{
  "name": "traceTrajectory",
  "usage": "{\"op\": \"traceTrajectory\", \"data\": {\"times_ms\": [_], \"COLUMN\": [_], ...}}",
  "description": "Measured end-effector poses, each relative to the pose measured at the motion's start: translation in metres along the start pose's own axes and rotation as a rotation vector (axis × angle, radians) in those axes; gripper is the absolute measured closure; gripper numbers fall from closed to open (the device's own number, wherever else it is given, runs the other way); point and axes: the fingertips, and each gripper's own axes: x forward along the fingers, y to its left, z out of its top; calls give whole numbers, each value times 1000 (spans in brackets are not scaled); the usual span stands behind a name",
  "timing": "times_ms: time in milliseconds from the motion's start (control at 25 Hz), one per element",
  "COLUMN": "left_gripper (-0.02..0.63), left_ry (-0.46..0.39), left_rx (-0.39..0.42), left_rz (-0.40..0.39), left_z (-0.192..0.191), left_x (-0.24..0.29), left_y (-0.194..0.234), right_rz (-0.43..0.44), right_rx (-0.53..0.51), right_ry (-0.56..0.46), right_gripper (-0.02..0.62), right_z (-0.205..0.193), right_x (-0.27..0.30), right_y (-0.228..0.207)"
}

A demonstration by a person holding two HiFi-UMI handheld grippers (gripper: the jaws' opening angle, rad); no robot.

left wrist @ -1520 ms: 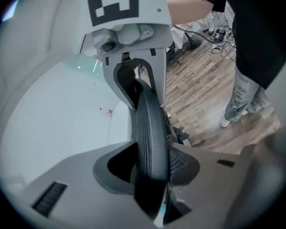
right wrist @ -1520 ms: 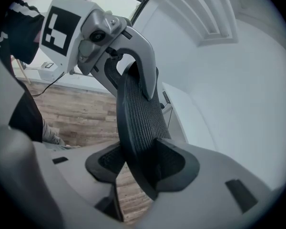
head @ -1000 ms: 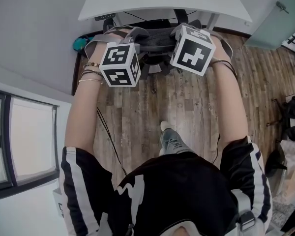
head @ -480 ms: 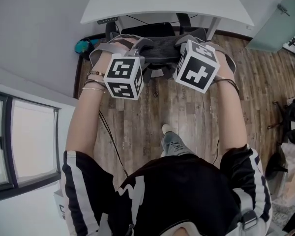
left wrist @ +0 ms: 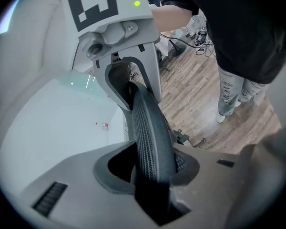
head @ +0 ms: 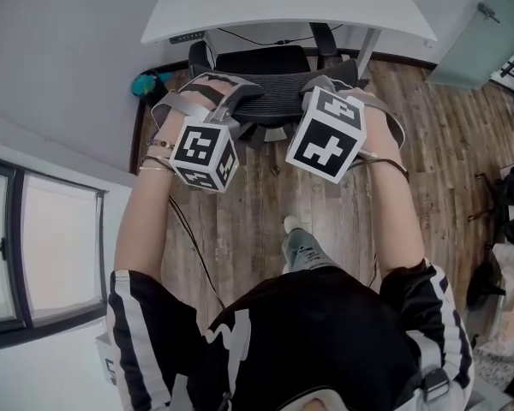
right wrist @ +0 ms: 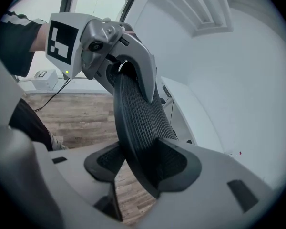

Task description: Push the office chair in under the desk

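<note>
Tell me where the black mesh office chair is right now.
In the head view the black mesh office chair stands at top centre on the wooden plank floor, right in front of the white desk.

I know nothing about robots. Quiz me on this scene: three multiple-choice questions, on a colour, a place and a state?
1. What colour is the mesh backrest of the office chair? A black B red C white
2. Where does the small teal object lie? A on the chair's seat B on the wood-plank floor by the wall C between jaws
3. What stands between the jaws of the left gripper and right gripper? A nothing B a cable C the backrest's top edge
A, black in every view. B, low against the wall. C, both gripper views show it; left jaws have just been closing, right opening.
</note>
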Motion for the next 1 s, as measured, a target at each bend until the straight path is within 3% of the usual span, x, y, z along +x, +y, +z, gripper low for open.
{"op": "traceTrajectory", "data": {"times_ms": [200, 680, 1000], "left_gripper": [472, 476, 477], "left_ry": [0, 9, 23], "left_rx": [19, 14, 37], "left_rz": [20, 4, 38], "left_z": [-7, -42, -82], "left_x": [-7, 5, 17], "left_y": [0, 13, 27], "right_rz": [-45, -19, -26], "right_rx": [6, 53, 60], "right_ry": [-15, -3, -9], "right_gripper": [383, 383, 382], "right_z": [9, 31, 55], "right_x": [-6, 15, 41], "right_y": [6, -15, -38]}}
